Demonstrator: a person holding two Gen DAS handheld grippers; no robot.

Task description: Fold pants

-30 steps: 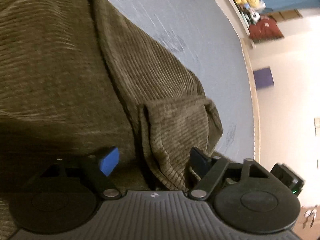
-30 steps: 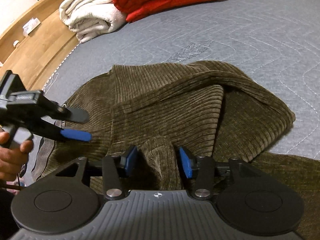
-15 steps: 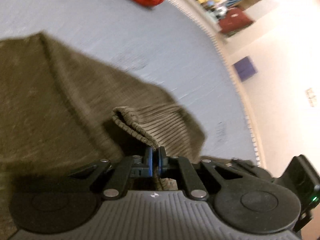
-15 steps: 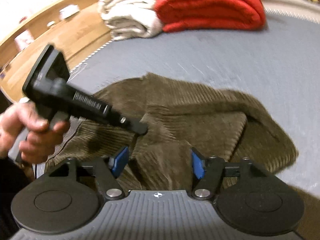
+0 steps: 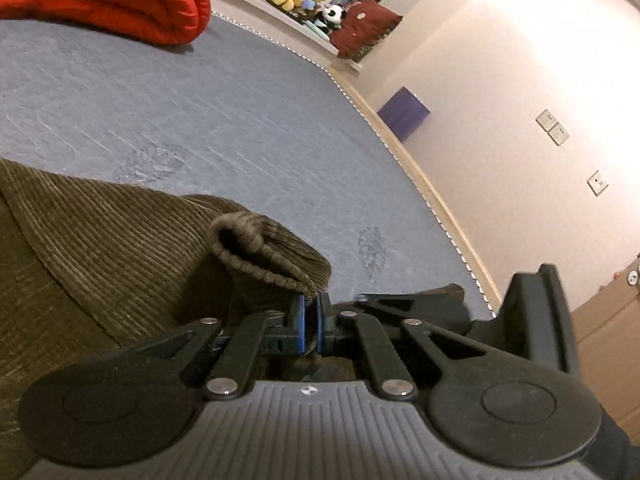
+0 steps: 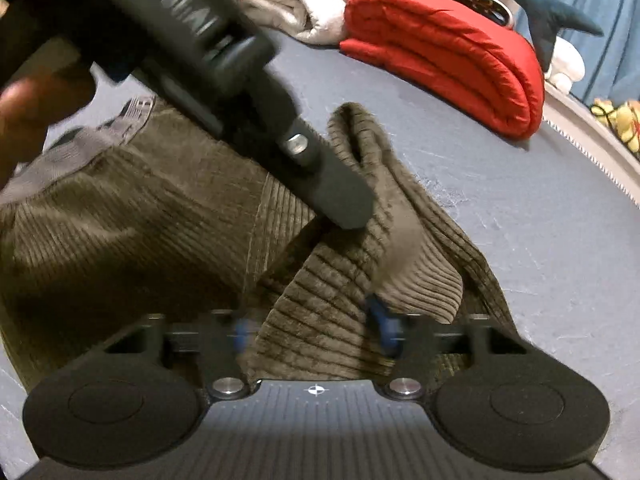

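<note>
Two grippers: both at the cuff end of the pants (image 5: 120,240) on the bed (image 5: 240,120)
left gripper (image 5: 310,320): pinching hem
right gripper (image 6: 316,332): spread, fabric between pads
tip: close right before lifting, keep edges level

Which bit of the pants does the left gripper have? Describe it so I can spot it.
On the grey bed lie brown corduroy pants. The left gripper is shut on their ribbed cuff, the only lifted, rolled edge.
</note>
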